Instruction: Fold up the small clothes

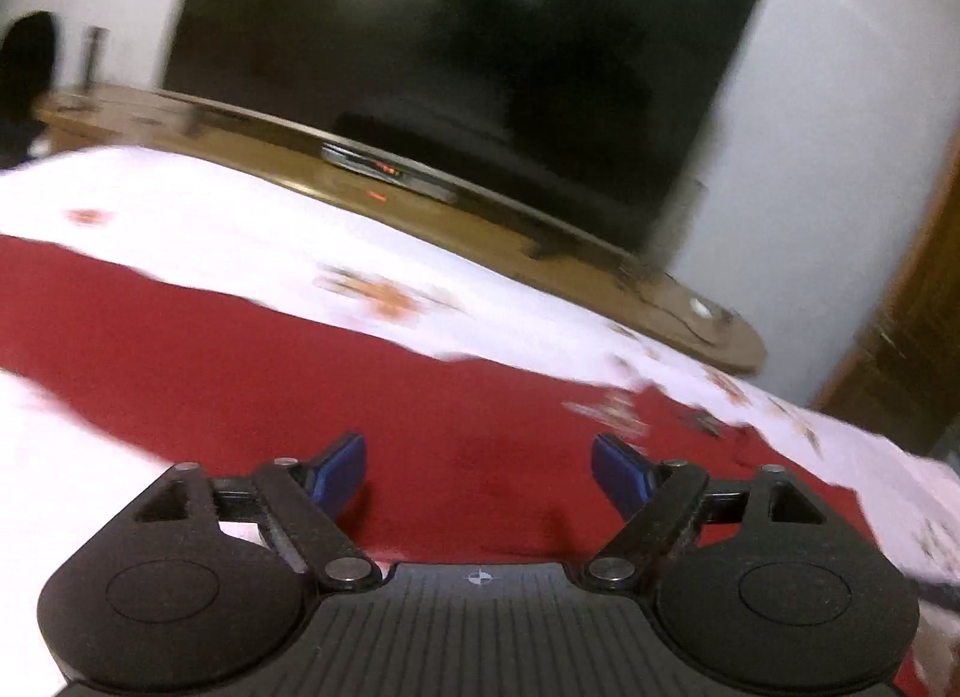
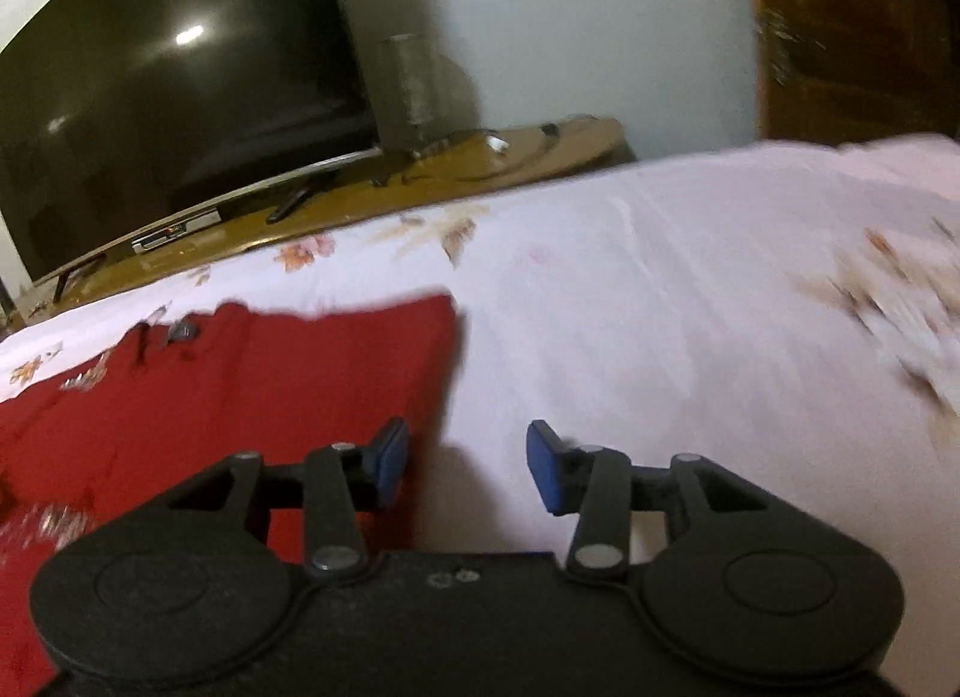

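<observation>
Your left gripper [image 1: 478, 472] hangs over the red garment [image 1: 252, 361], which lies spread flat on the bed sheet [image 1: 198, 217], white with orange flower prints. Its blue pads [image 1: 345, 472] stand wide apart and released, with only red cloth showing below the gap and nothing pinched between them. The garment runs as a broad band across the left wrist view, from the left edge down toward the lower right.

Your right gripper [image 2: 468, 472] sits at the garment's right edge: its left pad [image 2: 390, 466] is above the red garment [image 2: 240, 385], its right pad over bare bed sheet [image 2: 660, 307]. The jaws are parted and hold nothing. Small dark marks show near the garment's far edge, too blurred to identify.

Beyond the bed, a long wooden TV stand [image 1: 480, 229] carries a large dark television [image 1: 456, 66], switched off, with a slim box showing red lights [image 1: 384, 168] under it. A grey cylinder [image 2: 405, 87] stands on the stand beside the screen. A brown wooden door [image 2: 858, 24] is at the right. Nothing lies between either gripper and the cloth.
</observation>
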`<state>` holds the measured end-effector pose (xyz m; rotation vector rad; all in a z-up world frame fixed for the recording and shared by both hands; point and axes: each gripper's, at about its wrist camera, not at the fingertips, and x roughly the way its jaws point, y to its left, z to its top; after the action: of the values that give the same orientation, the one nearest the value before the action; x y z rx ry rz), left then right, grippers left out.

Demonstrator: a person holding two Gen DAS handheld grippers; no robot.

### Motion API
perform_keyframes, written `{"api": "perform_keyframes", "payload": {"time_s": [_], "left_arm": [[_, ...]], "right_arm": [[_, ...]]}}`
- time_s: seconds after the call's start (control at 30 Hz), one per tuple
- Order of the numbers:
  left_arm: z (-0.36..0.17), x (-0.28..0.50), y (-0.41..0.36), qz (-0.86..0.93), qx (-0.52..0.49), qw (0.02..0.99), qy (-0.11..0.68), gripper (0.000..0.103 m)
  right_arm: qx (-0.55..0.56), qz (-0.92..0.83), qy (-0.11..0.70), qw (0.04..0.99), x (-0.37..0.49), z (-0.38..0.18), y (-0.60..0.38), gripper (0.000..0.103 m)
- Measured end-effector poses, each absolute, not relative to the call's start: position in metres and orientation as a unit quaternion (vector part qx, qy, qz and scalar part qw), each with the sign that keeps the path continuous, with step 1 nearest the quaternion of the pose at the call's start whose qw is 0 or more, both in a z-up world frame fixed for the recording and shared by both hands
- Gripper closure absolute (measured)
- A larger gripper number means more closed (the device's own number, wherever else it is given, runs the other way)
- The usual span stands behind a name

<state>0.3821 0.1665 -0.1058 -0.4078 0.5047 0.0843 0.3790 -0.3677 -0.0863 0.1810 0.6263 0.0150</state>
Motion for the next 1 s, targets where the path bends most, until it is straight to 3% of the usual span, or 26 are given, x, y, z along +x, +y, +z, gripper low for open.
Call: {"api": "perform_keyframes", "payload": {"time_s": [0.2,0.27,0.33,0.53,0.7,0.8,0.83,1.0], "left_arm": [[-0.119,0.331,0.298,0.155,-0.301,0.912,0.233,0.023],[-0.129,0.321,0.341,0.172,-0.355,0.891,0.225,0.042],[-0.142,0.318,0.378,0.187,-0.406,0.866,0.224,0.042],[-0.17,0.327,0.438,0.174,-0.503,0.825,0.192,0.044],[-0.182,0.343,0.455,0.174,-0.534,0.809,0.173,0.052],[-0.192,0.345,0.472,0.178,-0.557,0.793,0.17,0.078],[-0.199,0.346,0.476,0.182,-0.567,0.784,0.175,0.096],[-0.198,0.352,0.469,0.13,-0.604,0.775,0.134,0.096]], "right_arm": [[0.134,-0.046,0.324,0.936,0.317,-0.093,-0.377,0.06],[0.143,-0.056,0.326,0.933,0.308,-0.09,-0.371,0.059],[0.142,-0.064,0.328,0.932,0.307,-0.085,-0.361,0.059],[0.127,-0.052,0.311,0.941,0.305,-0.061,-0.325,0.06],[0.117,-0.045,0.297,0.947,0.299,-0.043,-0.302,0.06],[0.117,-0.047,0.294,0.947,0.293,-0.039,-0.296,0.059],[0.117,-0.049,0.293,0.947,0.29,-0.038,-0.295,0.059],[0.127,-0.06,0.3,0.944,0.286,-0.04,-0.292,0.059]]}}
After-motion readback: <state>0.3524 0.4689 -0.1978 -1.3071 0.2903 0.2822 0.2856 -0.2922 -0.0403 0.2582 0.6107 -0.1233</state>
